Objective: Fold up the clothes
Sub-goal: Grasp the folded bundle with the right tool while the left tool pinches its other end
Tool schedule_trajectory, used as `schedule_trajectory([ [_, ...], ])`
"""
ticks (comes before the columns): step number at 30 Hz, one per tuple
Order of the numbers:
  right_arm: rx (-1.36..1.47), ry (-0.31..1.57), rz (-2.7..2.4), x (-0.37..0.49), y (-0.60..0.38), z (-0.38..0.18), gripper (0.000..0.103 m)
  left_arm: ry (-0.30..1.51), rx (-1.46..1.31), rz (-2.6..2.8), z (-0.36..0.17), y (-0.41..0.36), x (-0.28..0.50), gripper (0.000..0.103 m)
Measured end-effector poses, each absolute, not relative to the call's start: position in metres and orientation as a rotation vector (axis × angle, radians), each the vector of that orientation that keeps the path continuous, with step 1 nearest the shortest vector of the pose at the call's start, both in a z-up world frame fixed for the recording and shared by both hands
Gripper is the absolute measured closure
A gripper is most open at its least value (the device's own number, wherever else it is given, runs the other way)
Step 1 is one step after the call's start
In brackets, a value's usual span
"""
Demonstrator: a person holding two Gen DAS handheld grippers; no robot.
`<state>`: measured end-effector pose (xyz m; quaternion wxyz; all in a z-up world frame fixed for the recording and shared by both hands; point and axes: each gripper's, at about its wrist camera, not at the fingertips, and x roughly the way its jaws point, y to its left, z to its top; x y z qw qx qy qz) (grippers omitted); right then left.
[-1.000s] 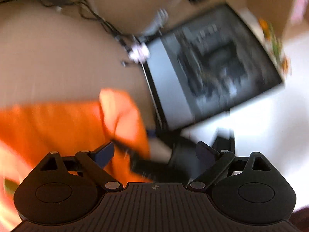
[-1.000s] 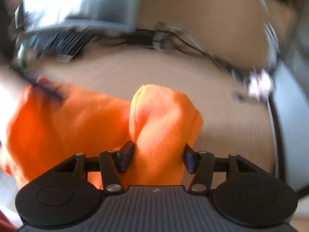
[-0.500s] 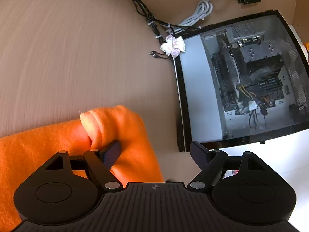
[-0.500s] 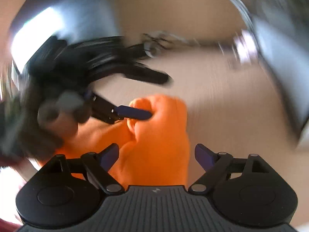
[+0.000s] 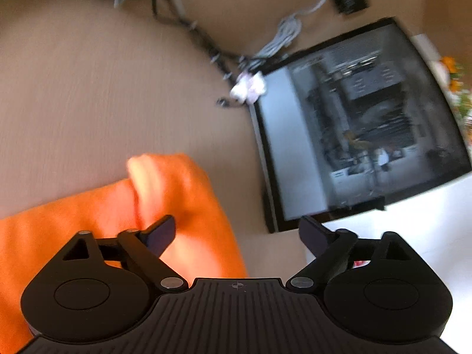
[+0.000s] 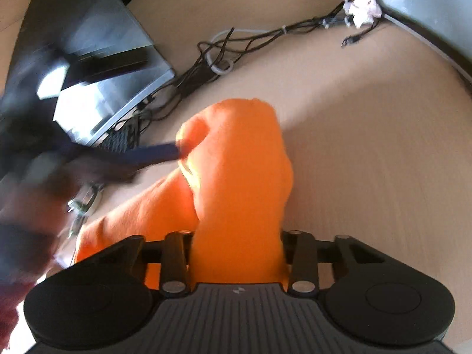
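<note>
The right claw (image 6: 236, 250) has just closed, clamping a bunched fold of orange garment (image 6: 236, 177). The left claw (image 5: 237, 233) has just spread wide and grips nothing, the cloth at its 9 o'clock on the table (image 5: 88, 94).

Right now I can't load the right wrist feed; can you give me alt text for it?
The right gripper is clamped on a bunched fold of orange cloth lifted over a tan table, its jaws having just closed. At left, the blurred left gripper's finger reaches the cloth's upper edge. A laptop and tangled cables lie behind.
</note>
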<state>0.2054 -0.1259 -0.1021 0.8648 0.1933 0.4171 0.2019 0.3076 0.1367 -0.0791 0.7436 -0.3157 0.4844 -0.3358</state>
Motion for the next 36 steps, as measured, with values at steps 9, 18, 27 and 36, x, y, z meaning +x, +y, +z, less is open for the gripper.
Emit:
schedule_trajectory([
  [9, -0.385, 0.562, 0.460, 0.199, -0.085, -0.021, 0.073, 1.116, -0.854, -0.604, -0.132, 0.186, 0.262, 0.016],
  [18, -1.051, 0.315, 0.558, 0.131, -0.001, -0.070, 0.073, 1.071, -0.922, -0.615, -0.152, 0.182, 0.270, 0.018],
  [27, -0.966, 0.426, 0.497, 0.159, -0.022, -0.077, 0.074, 1.003, -0.919, -0.508, -0.128, 0.242, 0.239, 0.017],
  [36, -1.050, 0.265, 0.390, 0.165, -0.034, -0.040, 0.076, 1.095, -0.884, -0.565, -0.154, 0.179, 0.275, 0.034],
])
